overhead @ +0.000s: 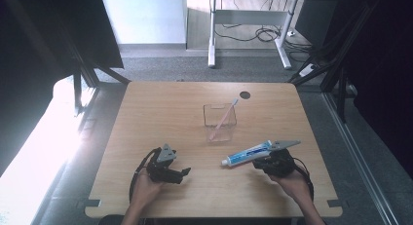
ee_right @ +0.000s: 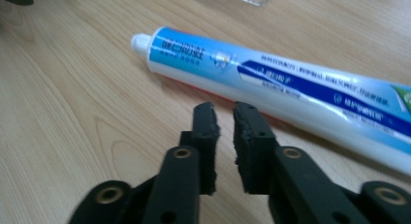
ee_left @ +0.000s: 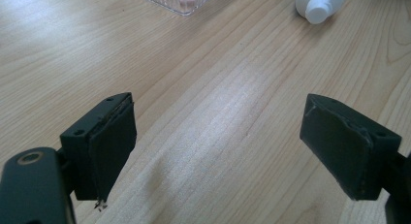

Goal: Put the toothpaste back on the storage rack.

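Two jaws of the right hand-held gripper [ee_right: 225,122] are nearly pressed together on nothing, just beside the toothpaste tube [ee_right: 271,83], which lies near the clear container [overhead: 219,121]. Spread them again, straddle the tube's middle, then pinch; the left hand-held gripper [ee_left: 218,141] idles spread wide.

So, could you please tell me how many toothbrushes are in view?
1. A pink toothbrush stands tilted inside the clear container near the table's middle. Nothing suggests another, though the container's far side is hard to read.
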